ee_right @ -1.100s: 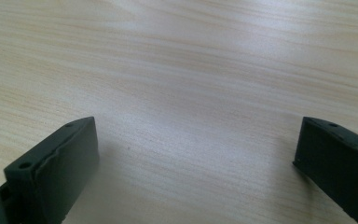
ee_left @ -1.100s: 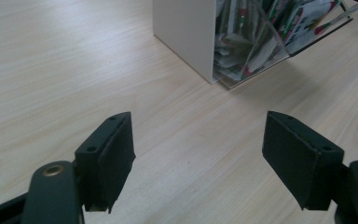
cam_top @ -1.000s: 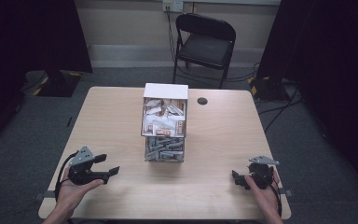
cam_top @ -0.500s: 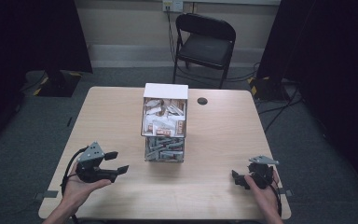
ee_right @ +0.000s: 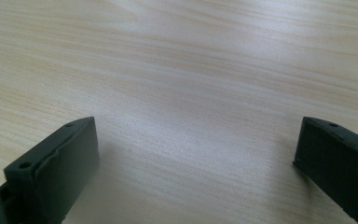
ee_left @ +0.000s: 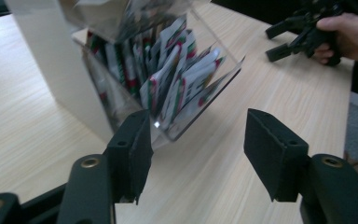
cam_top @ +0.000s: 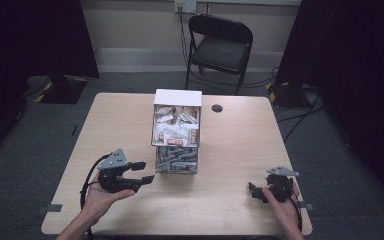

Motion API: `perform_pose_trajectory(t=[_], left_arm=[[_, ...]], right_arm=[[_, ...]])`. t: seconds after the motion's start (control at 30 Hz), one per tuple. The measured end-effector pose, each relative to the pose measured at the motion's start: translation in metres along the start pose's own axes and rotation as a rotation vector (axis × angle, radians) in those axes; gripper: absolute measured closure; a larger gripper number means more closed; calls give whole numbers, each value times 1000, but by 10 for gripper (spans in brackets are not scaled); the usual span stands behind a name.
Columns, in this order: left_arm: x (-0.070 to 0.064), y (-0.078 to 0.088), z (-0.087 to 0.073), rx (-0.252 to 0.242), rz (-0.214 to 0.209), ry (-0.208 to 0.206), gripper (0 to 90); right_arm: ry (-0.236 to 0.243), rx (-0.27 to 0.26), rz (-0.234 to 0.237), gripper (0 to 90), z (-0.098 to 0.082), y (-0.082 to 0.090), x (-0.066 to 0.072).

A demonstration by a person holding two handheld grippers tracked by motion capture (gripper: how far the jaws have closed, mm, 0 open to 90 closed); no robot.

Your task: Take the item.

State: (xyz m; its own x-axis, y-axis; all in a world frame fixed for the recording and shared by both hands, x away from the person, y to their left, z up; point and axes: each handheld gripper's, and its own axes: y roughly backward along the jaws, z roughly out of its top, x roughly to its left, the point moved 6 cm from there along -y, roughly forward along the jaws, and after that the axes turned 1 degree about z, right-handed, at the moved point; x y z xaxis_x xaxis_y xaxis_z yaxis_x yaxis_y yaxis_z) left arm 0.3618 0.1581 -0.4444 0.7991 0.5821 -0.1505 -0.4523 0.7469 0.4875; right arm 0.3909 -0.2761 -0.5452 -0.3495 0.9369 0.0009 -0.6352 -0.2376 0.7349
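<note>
Left gripper (cam_top: 142,171) raised off the table (cam_top: 240,150), pointing at the clear box of packets (cam_top: 176,149) mid-table; jaws have just been closing, nothing between them. Right gripper (cam_top: 254,192) low at the near right corner, jaws spread, empty.
</note>
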Motion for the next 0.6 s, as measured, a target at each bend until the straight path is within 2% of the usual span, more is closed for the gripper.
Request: perform_pose_trajectory(t=[0.2,0.43,0.6], left_arm=[[-3,-8,5,6,-27,-2,468],[-8,-24,7,26,-43,-12,479],[-9,-32,10,16,-71,-9,560]], right_arm=[[1,-1,1,0,0,0,0],[2,0,2,0,0,0,0],[4,0,3,0,0,0,0]])
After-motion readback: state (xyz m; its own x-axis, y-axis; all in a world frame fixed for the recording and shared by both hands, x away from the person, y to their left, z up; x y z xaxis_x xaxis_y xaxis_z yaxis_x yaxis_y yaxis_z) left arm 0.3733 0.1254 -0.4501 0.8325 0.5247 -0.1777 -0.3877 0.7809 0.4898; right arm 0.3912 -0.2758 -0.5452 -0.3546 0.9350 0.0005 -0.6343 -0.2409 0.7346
